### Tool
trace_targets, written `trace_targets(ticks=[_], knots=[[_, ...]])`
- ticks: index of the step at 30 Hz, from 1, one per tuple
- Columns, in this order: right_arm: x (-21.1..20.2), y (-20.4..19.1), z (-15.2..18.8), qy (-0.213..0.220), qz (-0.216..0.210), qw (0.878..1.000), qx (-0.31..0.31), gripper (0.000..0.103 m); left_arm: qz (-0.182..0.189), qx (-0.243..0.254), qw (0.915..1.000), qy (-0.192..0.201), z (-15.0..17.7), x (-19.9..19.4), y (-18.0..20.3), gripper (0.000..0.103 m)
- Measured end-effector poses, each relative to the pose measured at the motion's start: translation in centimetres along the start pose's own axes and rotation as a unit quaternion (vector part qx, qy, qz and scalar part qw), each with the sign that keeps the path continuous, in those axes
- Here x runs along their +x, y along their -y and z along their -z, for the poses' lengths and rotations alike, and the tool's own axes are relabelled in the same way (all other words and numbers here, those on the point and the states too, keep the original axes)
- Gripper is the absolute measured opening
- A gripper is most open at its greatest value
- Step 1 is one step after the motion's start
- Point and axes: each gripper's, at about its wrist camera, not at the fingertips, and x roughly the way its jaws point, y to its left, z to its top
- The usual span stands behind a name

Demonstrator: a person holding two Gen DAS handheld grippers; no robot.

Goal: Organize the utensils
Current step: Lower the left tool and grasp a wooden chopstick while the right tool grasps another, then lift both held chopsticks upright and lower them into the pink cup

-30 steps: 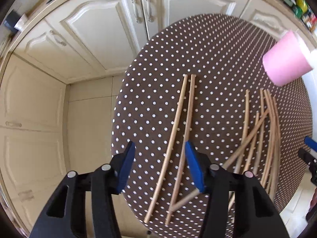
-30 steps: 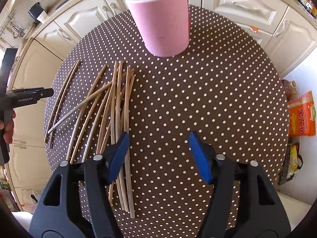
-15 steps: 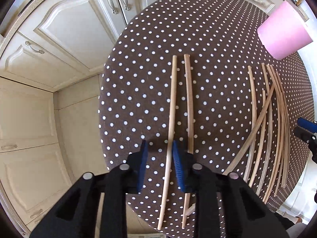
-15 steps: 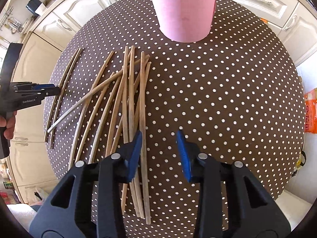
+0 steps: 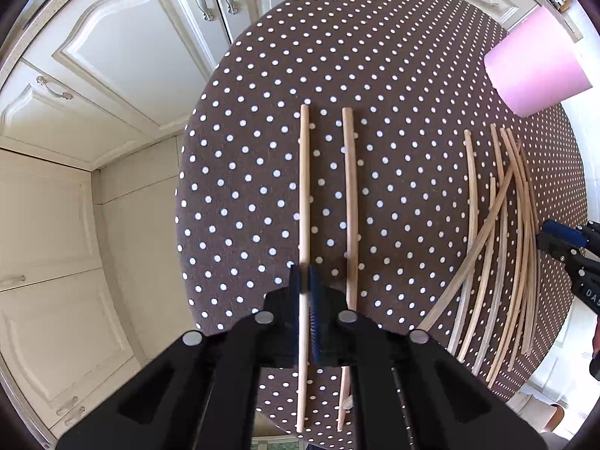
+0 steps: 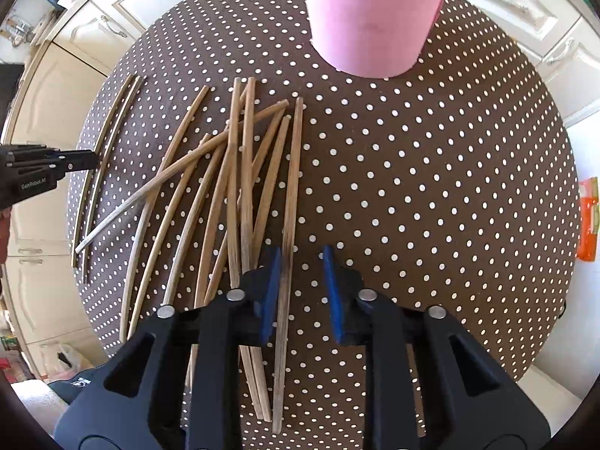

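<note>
both tongs are aimed almost straight down at the polka-dot table (image 5: 262, 120). from the left wrist, the left gripper (image 5: 304, 315) is seen clamped on the left chopstick (image 5: 304, 187) of a separate pair, gripped near its near end, probably so the long far part can be swung into the pink cup (image 5: 532, 67) at the far right; its partner (image 5: 350, 195) lies just beside, untouched. the main heap of chopsticks (image 5: 498, 247) is spread at the right, where the other tool's tip is glimpsed. from the right wrist, the right gripper (image 6: 302, 285) is seen closing, with the rightmost chopstick (image 6: 290, 202) of the heap between its jaws, against the left pad but not yet pinched; that outer stick seems chosen because it lies clear of the crossed ones. the pink cup stands upright at the far edge.
</note>
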Motion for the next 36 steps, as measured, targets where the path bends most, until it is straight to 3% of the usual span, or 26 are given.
trace_targets(ticks=[6, 9, 12, 21, 29, 36], knots=[[0.3, 0.3, -0.9, -0.015, 0.01, 1.0, -0.009, 0.016, 0.004, -0.006, 1.0, 0.006, -0.4, 0.2, 0.2, 0.005], [0.3, 0.2, -0.2, -0.014, 0.028, 0.999, -0.024, 0.009, 0.01, -0.014, 0.9997, 0.015, 0.4, 0.6, 0.5, 0.005], [0.6, 0.6, -0.1, -0.015, 0.013, 1.0, -0.007, 0.007, 0.025, -0.026, 0.9988, 0.032, 1.5, -0.4, 0.2, 0.005], [-3.6, 2.5, 1.1, 0.045, -0.039, 0.998, 0.0, 0.007, 0.033, -0.002, 0.9945, 0.099, 2.0, -5.7, 2.5, 0.005], [-9.4, 4.6, 2.7, 0.111, -0.078, 0.991, 0.006, 0.006, 0.076, 0.032, 0.9834, 0.162, 1.8, -11.4, 4.8, 0.005], [-15.4, 8.1, 2.1, 0.174, -0.1, 0.98, 0.014, 0.006, 0.126, 0.063, 0.9631, 0.23, 0.5, -15.4, 9.9, 0.005]])
